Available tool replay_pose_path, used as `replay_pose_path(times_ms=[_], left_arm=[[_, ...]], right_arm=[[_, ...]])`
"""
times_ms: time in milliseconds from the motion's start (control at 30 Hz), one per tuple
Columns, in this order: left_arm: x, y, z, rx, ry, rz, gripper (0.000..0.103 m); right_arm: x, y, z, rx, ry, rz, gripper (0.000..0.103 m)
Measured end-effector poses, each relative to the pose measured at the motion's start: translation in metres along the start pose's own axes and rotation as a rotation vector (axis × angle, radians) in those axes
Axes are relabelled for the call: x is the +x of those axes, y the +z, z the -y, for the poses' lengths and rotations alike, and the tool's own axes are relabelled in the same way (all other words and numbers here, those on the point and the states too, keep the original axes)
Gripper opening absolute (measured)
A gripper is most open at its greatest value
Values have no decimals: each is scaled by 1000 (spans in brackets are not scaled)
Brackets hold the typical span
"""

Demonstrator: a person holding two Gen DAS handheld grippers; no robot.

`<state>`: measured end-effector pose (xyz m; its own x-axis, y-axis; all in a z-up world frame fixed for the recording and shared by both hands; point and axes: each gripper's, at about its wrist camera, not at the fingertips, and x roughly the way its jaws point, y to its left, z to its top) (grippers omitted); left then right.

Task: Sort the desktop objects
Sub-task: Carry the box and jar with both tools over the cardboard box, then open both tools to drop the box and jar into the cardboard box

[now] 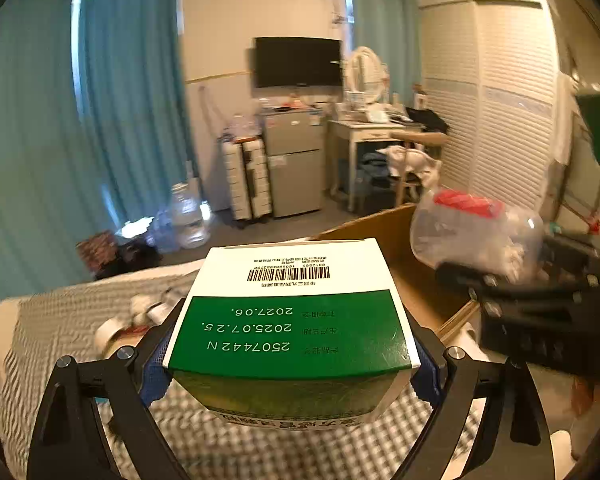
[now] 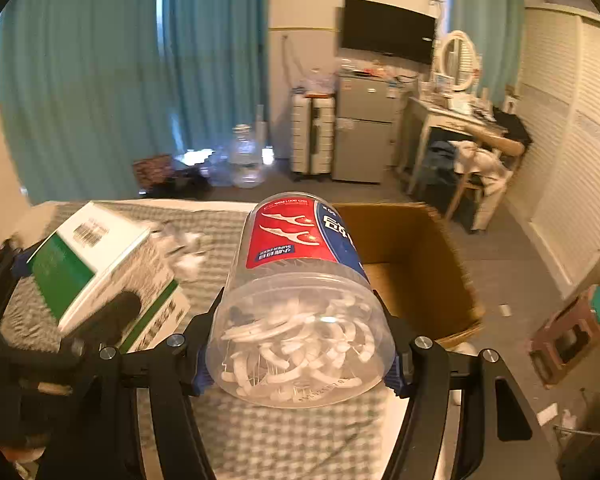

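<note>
1. The box [image 1: 292,320], green and white with a barcode, sits lower centre of the left wrist view, clamped at both sides by the fingers of the left gripper [image 1: 290,364] and lifted clear of the checked cloth [image 1: 260,448] below.
2. The jar [image 2: 300,304], clear plastic with a red and blue label and full of small white pieces, fills the lower centre of the right wrist view; the fingers of the right gripper [image 2: 298,364] hold it at its sides, tipped with its base toward the camera.
3. In the right wrist view the box hangs at the left, well apart from the jar, with bare cloth between them.
4. A carton [image 2: 412,264], open at the top, stands just right of and beyond the jar; its near rim meets the edge of the cloth-covered worktop [image 2: 280,440].
5. Small white items [image 2: 184,252] lie on the cloth between the box and the jar, blurred.
6. A tape roll [image 1: 112,336] lies on the cloth at the lower left of the left view.
7. Beyond the worktop's far edge the floor [image 2: 500,264] is open up to the fridge [image 2: 364,140] and desk [image 2: 448,120].
</note>
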<state>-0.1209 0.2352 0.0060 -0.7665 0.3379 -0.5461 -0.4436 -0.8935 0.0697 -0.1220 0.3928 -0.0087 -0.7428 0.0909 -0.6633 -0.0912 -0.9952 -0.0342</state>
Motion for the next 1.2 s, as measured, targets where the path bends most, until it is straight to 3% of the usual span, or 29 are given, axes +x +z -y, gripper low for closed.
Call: replay_pose_path(times_ms=[133, 367, 533, 667, 800, 1067, 1200], left_arm=[[41, 17, 35, 32, -41, -12, 95], [113, 29, 65, 17, -99, -35, 95], [151, 23, 73, 32, -95, -32, 95], [152, 21, 85, 80, -94, 13, 100], [146, 20, 91, 100, -108, 34, 103], [100, 31, 66, 98, -52, 75, 103], [67, 43, 35, 30, 65, 53, 103]], right_arm=[[22, 16, 44, 16, -66, -21, 63], [84, 26, 106, 75, -84, -103, 63], [122, 27, 131, 94, -78, -135, 63], [146, 25, 138, 105, -70, -148, 63], [144, 30, 145, 160, -121, -98, 89], [84, 47, 121, 107, -113, 14, 90], [38, 50, 86, 69, -89, 67, 90]])
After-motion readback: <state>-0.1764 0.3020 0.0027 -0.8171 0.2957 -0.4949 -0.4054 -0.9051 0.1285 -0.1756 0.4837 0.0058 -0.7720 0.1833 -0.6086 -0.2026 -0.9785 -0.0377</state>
